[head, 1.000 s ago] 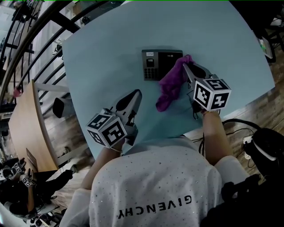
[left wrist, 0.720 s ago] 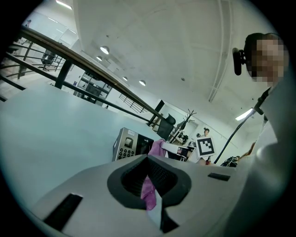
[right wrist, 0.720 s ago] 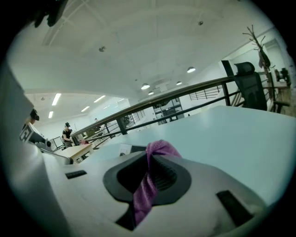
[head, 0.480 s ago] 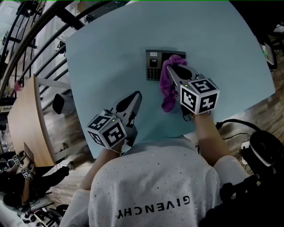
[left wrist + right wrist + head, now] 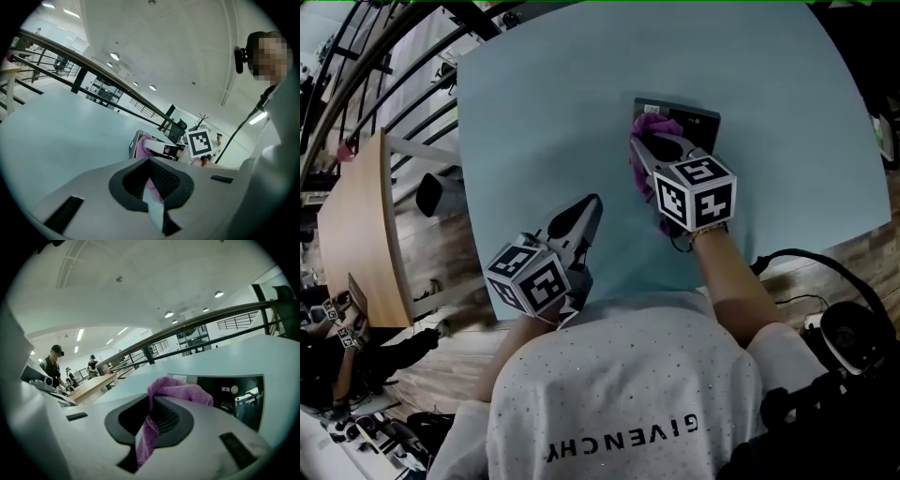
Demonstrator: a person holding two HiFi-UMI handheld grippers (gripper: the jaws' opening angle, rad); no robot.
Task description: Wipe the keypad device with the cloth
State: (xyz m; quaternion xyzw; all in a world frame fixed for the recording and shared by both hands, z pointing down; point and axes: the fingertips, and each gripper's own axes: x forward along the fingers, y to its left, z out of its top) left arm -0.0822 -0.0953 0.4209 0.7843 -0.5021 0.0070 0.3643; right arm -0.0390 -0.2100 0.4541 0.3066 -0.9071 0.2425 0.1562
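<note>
The dark keypad device [image 5: 698, 116] lies flat on the pale blue table [image 5: 544, 112], its left part hidden under the purple cloth [image 5: 647, 131]. My right gripper [image 5: 643, 142] is shut on the cloth and presses it onto the device's left side. In the right gripper view the cloth [image 5: 180, 392] bunches between the jaws, with the device [image 5: 234, 392] just beyond. My left gripper [image 5: 587, 210] hovers over bare table nearer me, jaws together with nothing in them. In the left gripper view the device [image 5: 135, 143] and the cloth [image 5: 143, 149] lie ahead.
A wooden table [image 5: 347, 234] stands past the blue table's left edge, beside black railings [image 5: 394, 56]. Headphones and cables [image 5: 853, 328] lie on the floor at the lower right. People [image 5: 54, 364] stand far off in the room.
My right gripper has dragged the cloth leftward across the device, from its right side to its left side. The left gripper has stayed where it was.
</note>
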